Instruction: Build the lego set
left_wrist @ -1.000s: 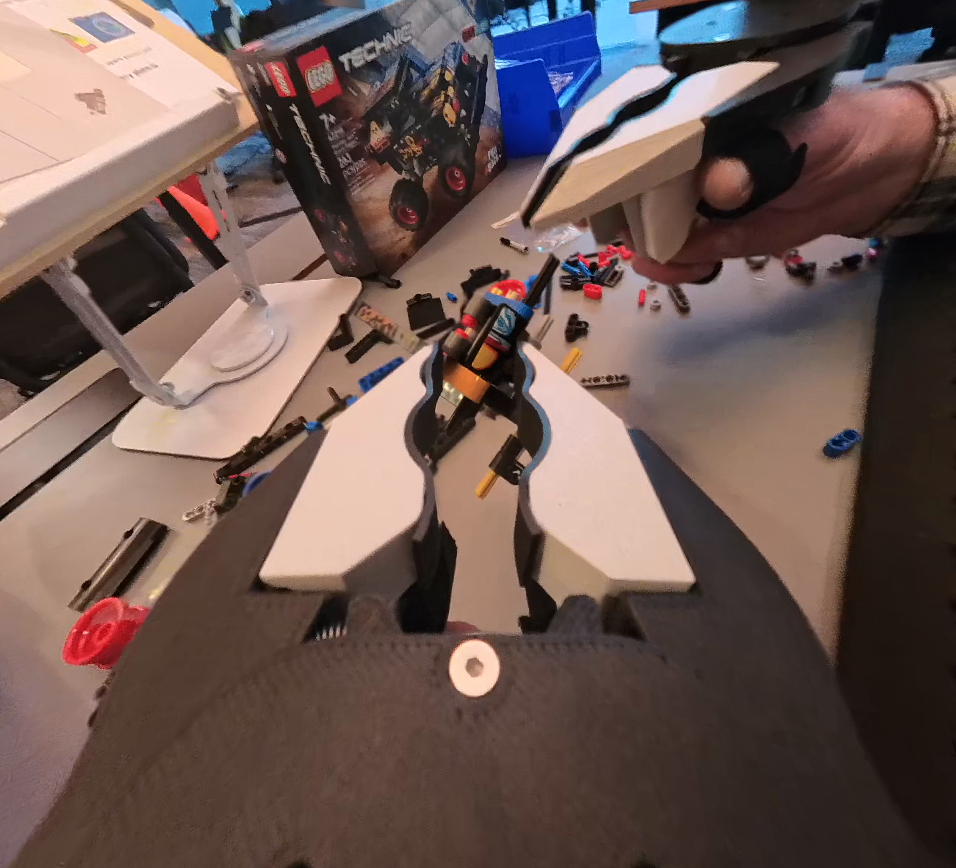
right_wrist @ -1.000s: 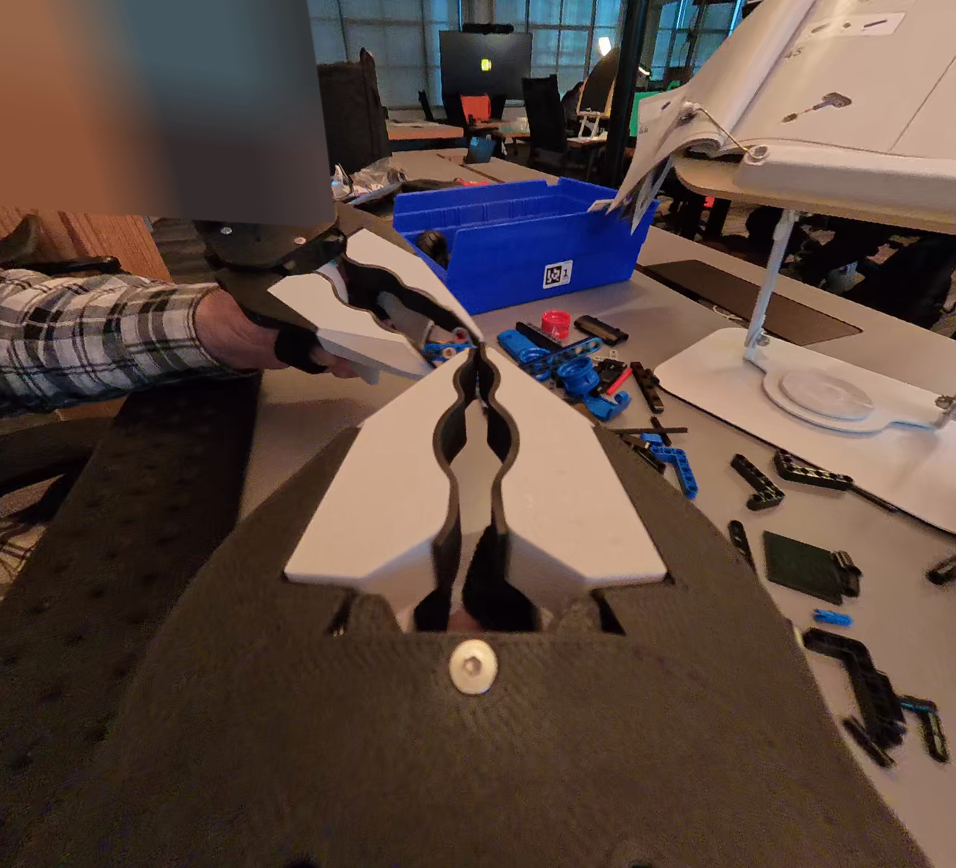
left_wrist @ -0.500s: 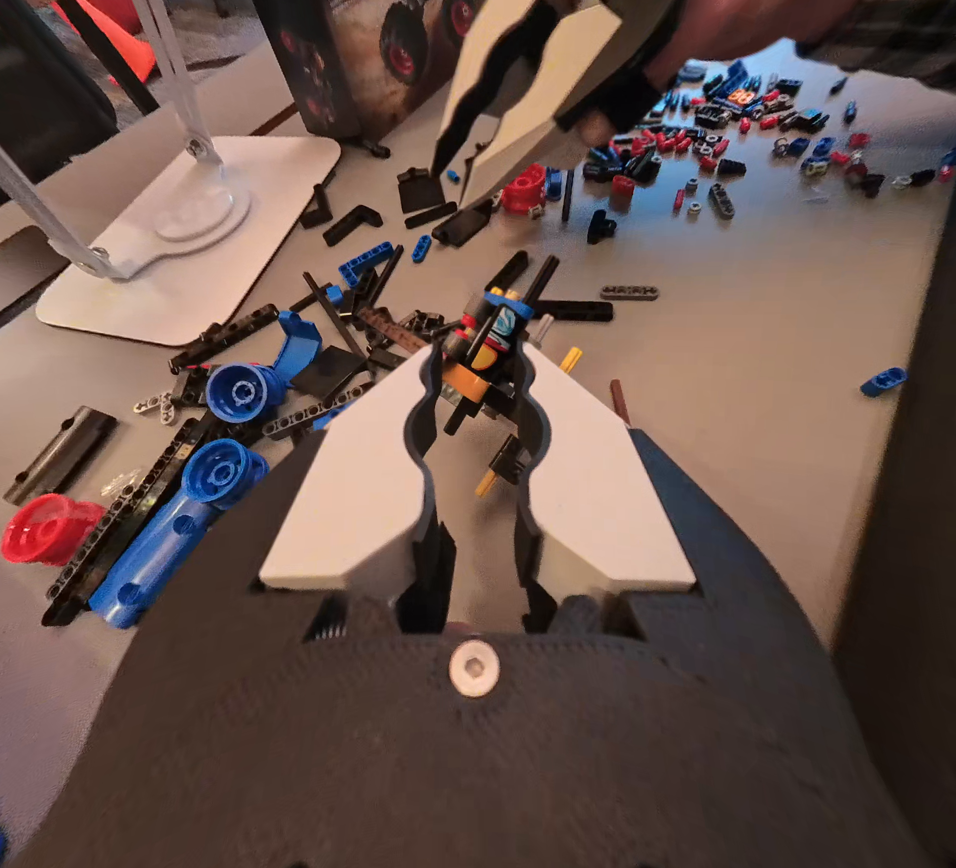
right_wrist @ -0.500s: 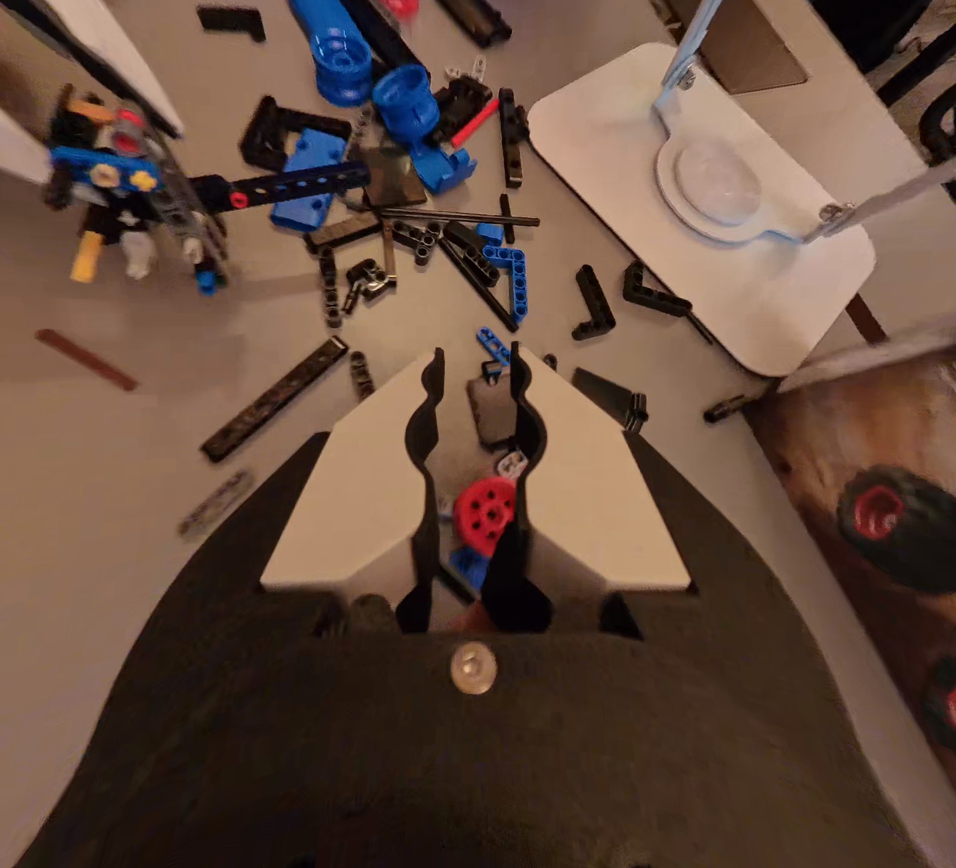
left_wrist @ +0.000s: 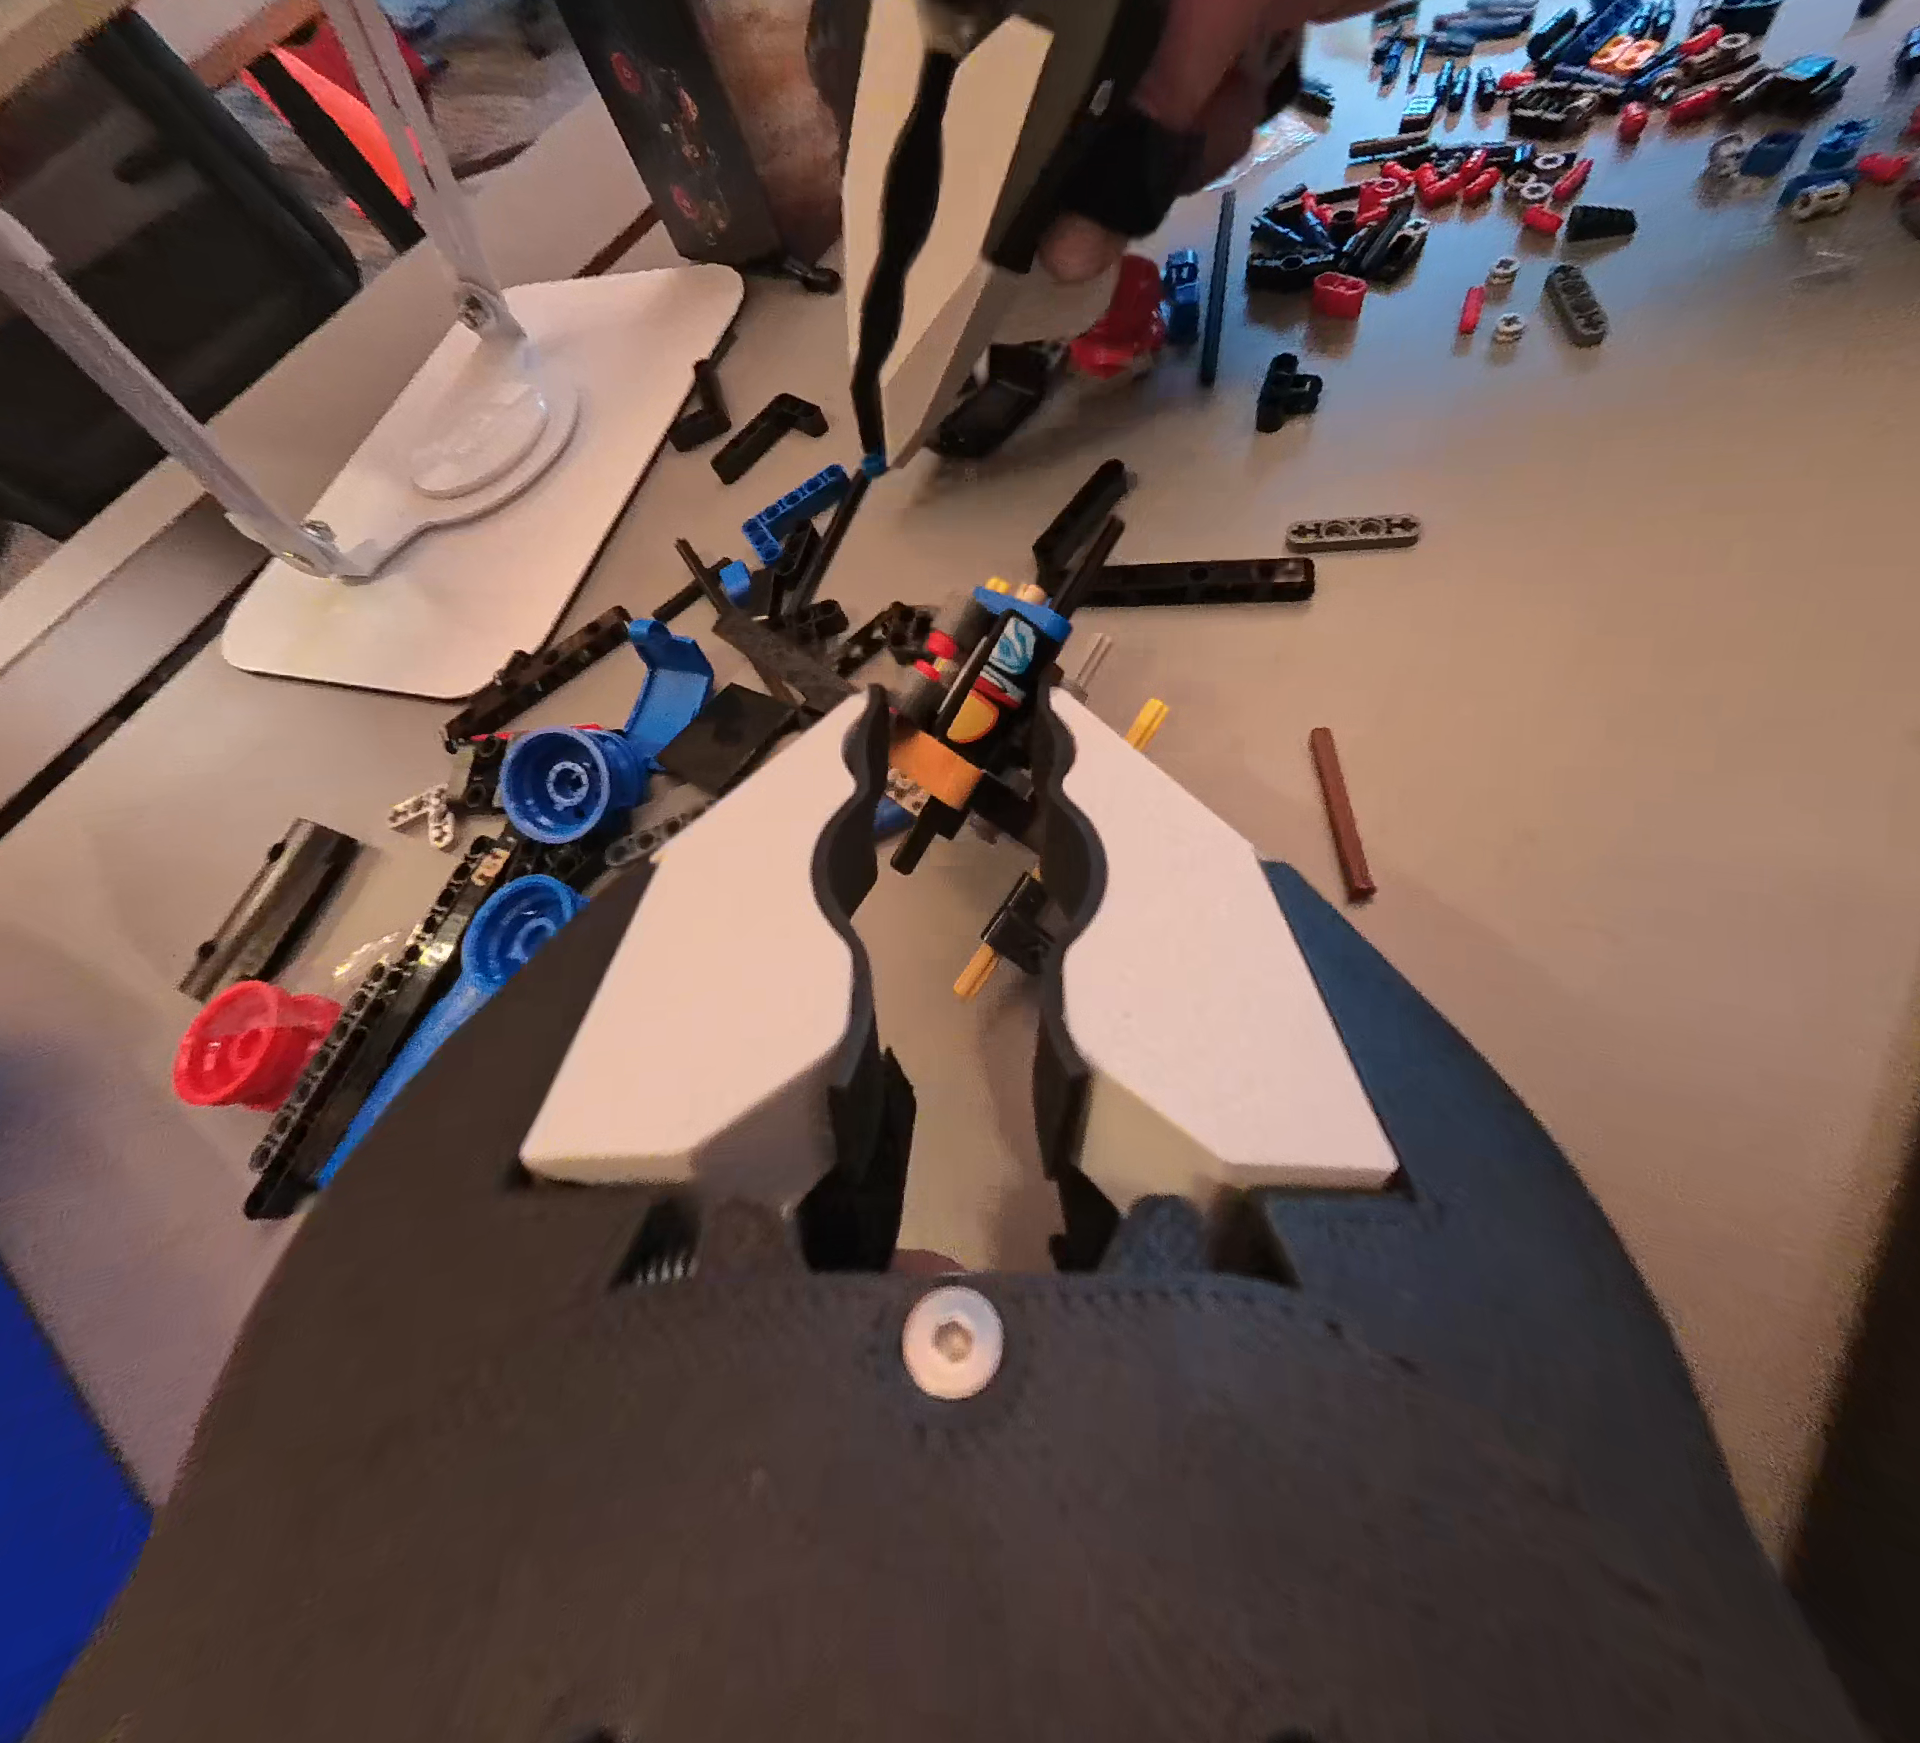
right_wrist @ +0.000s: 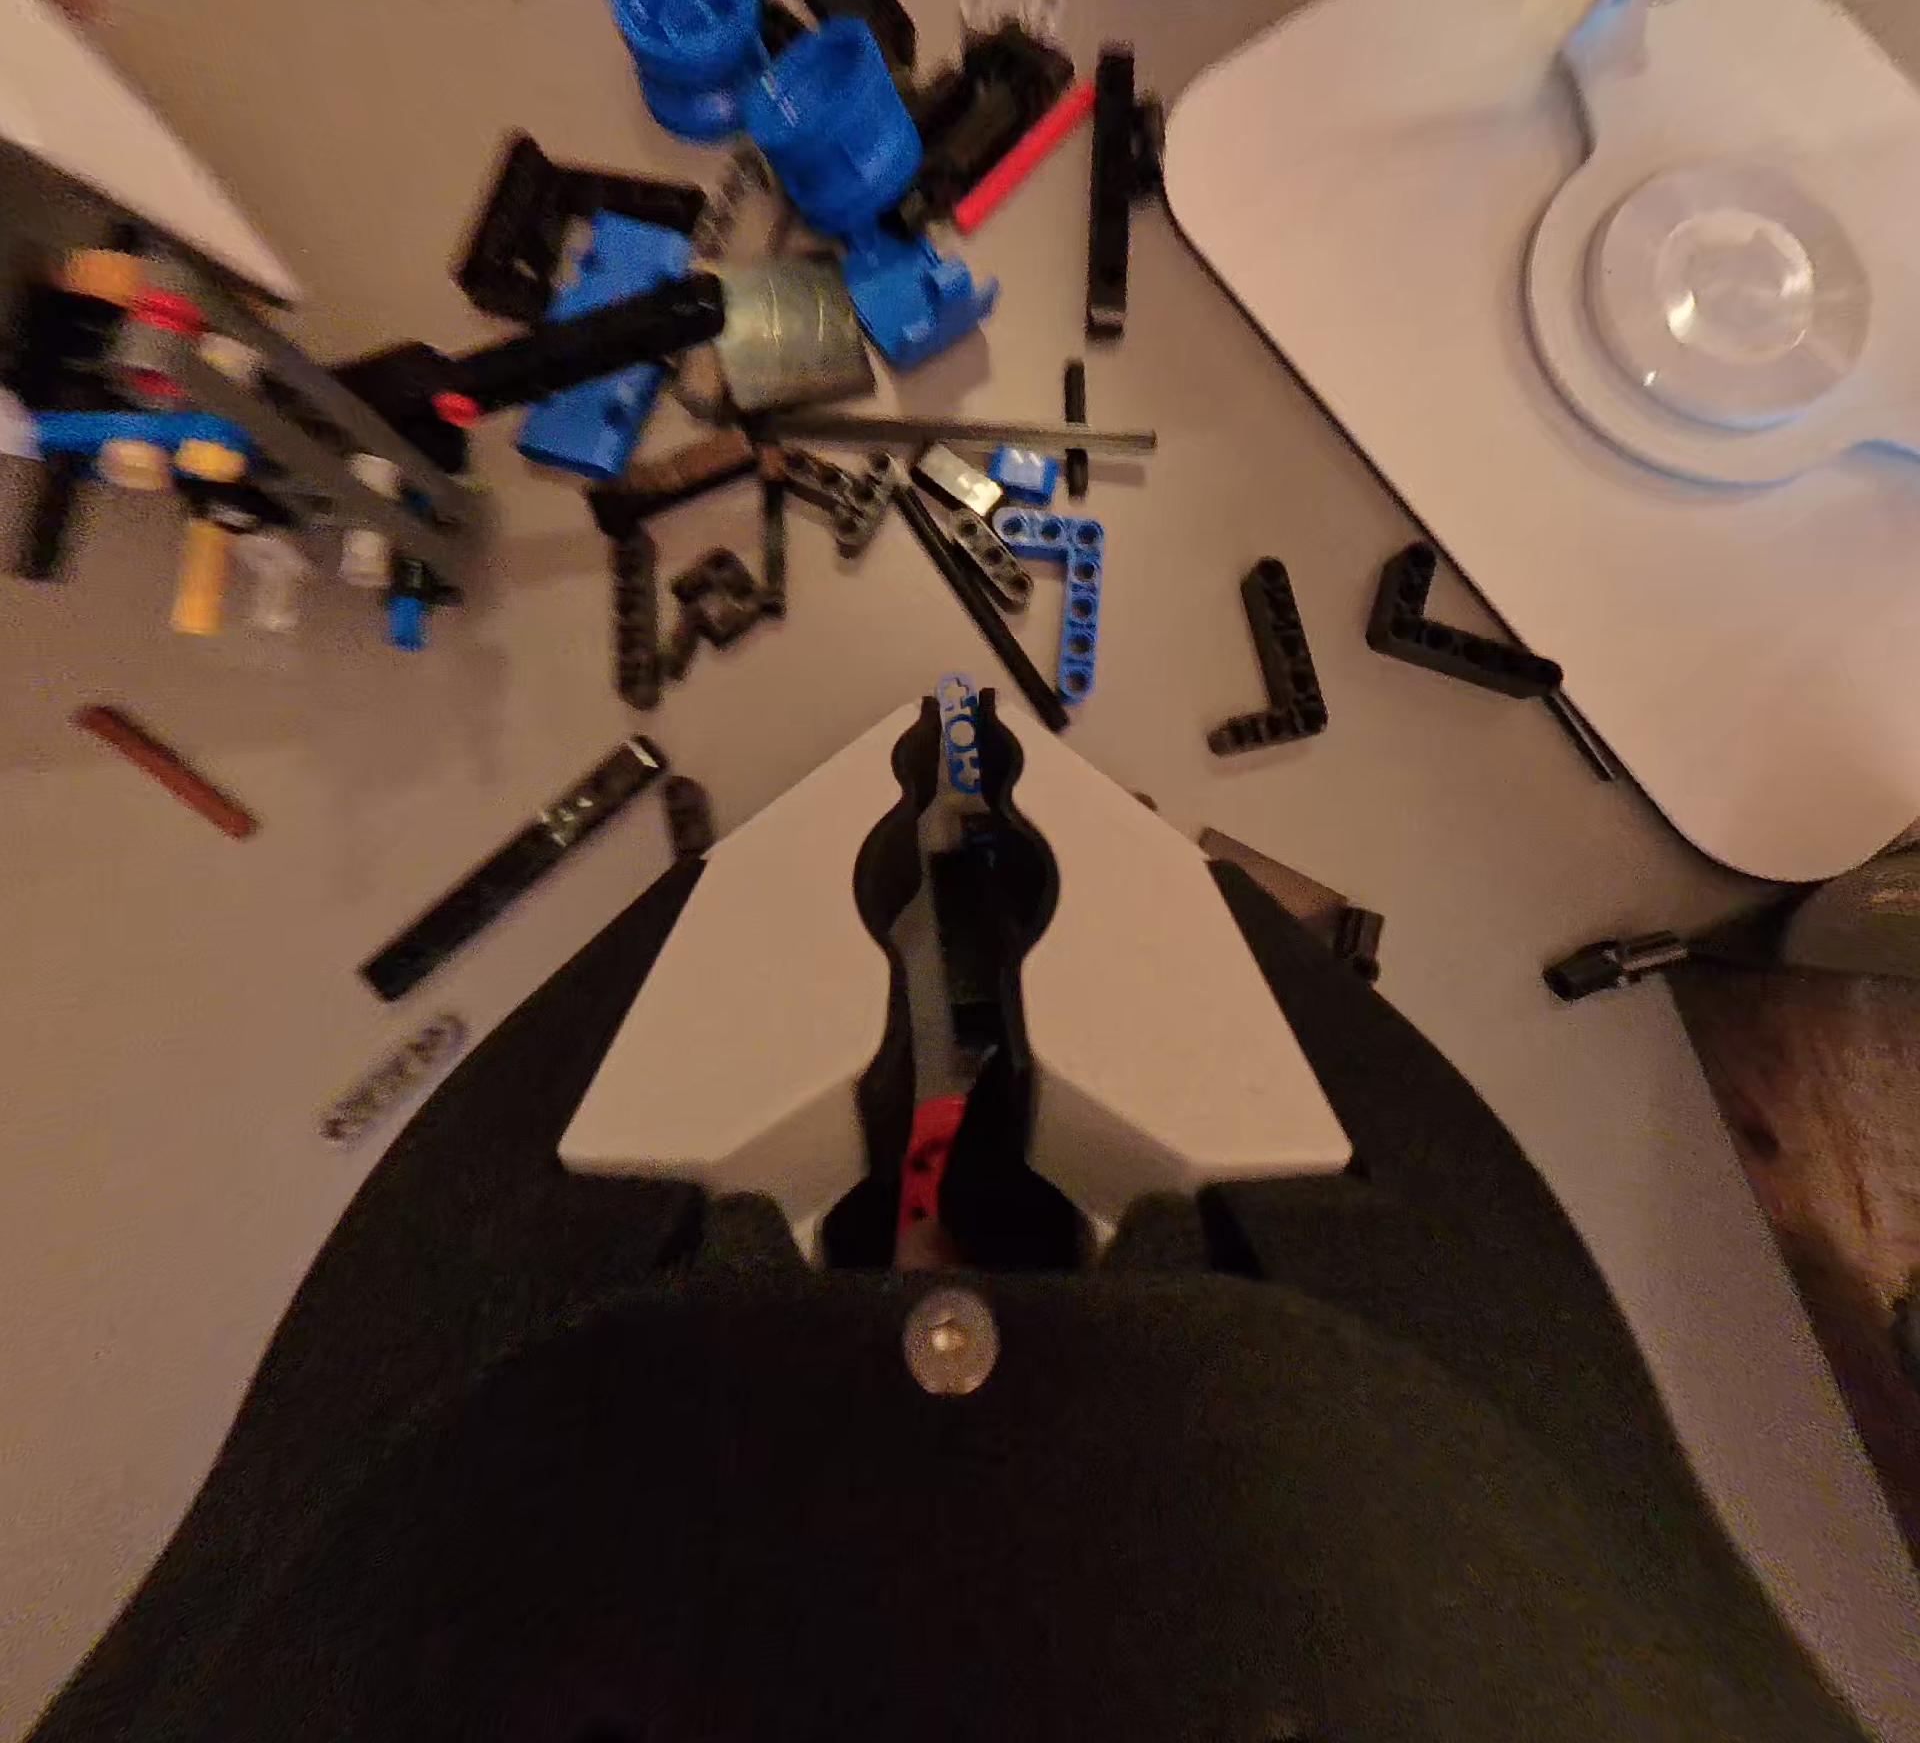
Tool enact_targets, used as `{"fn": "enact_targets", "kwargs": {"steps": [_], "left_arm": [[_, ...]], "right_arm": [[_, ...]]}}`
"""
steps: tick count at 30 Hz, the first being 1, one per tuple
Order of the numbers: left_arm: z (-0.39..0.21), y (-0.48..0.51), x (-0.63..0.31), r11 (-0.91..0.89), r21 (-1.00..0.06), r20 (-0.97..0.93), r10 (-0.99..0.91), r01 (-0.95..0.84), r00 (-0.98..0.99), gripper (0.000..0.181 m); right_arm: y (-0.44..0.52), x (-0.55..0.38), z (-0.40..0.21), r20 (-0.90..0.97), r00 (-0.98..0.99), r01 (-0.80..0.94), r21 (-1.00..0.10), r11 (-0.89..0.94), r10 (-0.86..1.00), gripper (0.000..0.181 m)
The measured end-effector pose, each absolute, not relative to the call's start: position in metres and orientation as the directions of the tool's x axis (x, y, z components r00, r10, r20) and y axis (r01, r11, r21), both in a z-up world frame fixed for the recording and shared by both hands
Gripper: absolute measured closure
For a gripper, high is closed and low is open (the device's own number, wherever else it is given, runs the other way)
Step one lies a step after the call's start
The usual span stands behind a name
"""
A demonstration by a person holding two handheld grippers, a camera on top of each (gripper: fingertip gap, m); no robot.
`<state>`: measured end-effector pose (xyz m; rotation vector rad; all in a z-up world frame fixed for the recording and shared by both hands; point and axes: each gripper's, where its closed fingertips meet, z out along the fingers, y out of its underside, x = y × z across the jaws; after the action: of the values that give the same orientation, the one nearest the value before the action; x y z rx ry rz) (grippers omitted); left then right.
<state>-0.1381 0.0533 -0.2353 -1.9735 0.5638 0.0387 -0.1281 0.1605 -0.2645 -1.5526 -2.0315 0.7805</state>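
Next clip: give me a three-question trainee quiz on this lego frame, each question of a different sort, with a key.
1. True or false: the left gripper holds nothing.
2. Multiple choice: what sits between the tips of the right gripper? A) a red wheel hub B) a small blue beam C) a brown axle
3. Short answer: in the left wrist view, on which side of the left gripper does the brown axle lie on the table?

Key
1. False: it is shut on the partly built lego assembly.
2. B.
3. To its right, apart from the other pieces.
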Motion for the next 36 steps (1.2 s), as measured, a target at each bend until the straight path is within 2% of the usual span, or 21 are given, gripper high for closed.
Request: {"fn": "enact_targets", "kwargs": {"steps": [4,7,9,13,23,36], "left_arm": [[-0.223,0.054,-0.139,-0.302,-0.861,-0.302,-0.342,-0.408,0.890,0.157],[-0.215,0.051,-0.130,-0.281,-0.909,-0.181,-0.399,-0.308,0.899,0.157],[-0.209,0.048,-0.125,-0.279,-0.937,-0.067,-0.442,-0.208,0.895,0.157],[-0.204,0.043,-0.117,-0.276,-0.954,0.043,-0.506,-0.115,0.862,0.157],[-0.197,0.032,-0.102,-0.310,-0.951,0.212,-0.629,0.009,0.748,0.157],[-0.206,0.027,-0.096,-0.365,-0.931,0.255,-0.657,-0.004,0.710,0.157]], "right_arm": [[0.107,-0.122,-0.203,-0.079,-0.336,0.474,-0.875,0.096,0.939,0.177],[0.075,-0.108,-0.176,0.092,-0.427,0.289,-0.929,0.232,0.899,0.178],[0.061,-0.099,-0.167,0.223,-0.461,0.200,-0.917,0.346,0.859,0.178],[0.045,-0.090,-0.165,0.354,-0.509,0.131,-0.869,0.477,0.784,0.178],[0.026,-0.080,-0.162,0.508,-0.582,0.034,-0.765,0.643,0.635,0.178],[0.024,-0.078,-0.171,0.643,-0.624,0.006,-0.565,0.825,0.445,0.178]]}}
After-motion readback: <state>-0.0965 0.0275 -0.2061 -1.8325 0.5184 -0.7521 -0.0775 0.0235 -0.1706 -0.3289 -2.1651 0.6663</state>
